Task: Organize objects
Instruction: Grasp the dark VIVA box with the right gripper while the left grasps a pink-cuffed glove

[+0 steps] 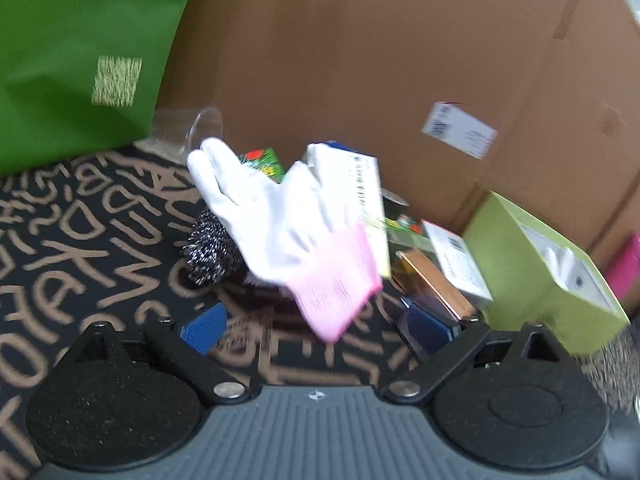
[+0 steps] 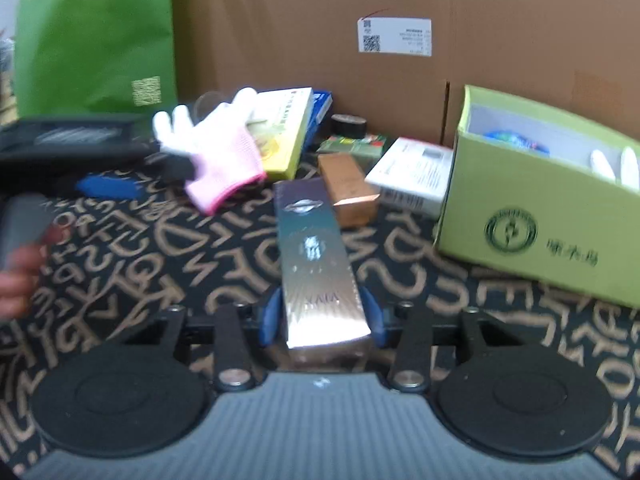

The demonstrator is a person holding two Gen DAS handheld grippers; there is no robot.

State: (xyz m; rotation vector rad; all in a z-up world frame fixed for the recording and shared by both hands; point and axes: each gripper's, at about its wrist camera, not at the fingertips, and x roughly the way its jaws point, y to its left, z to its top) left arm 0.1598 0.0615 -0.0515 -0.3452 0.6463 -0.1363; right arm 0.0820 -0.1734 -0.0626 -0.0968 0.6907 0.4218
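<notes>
A white glove with a pink cuff (image 1: 288,232) hangs blurred just ahead of my left gripper (image 1: 316,326), whose blue pads (image 1: 204,328) stand wide apart and grip nothing. In the right wrist view the same glove (image 2: 212,148) sits at the tip of the left gripper's black frame (image 2: 72,140). My right gripper (image 2: 323,316) is shut on a long teal and silver box (image 2: 316,256), with one pad against each side near its close end. An open light-green box (image 2: 540,208) stands to the right with something white and blue inside.
Behind the glove lie a yellow box (image 2: 284,136), copper box (image 2: 348,188), white box (image 2: 412,176), black tape roll (image 2: 350,124), steel scourer (image 1: 208,252) and clear cup (image 1: 188,132). A green bag (image 2: 96,40) and cardboard wall (image 2: 320,40) close the back. A hand (image 2: 16,276) shows at left.
</notes>
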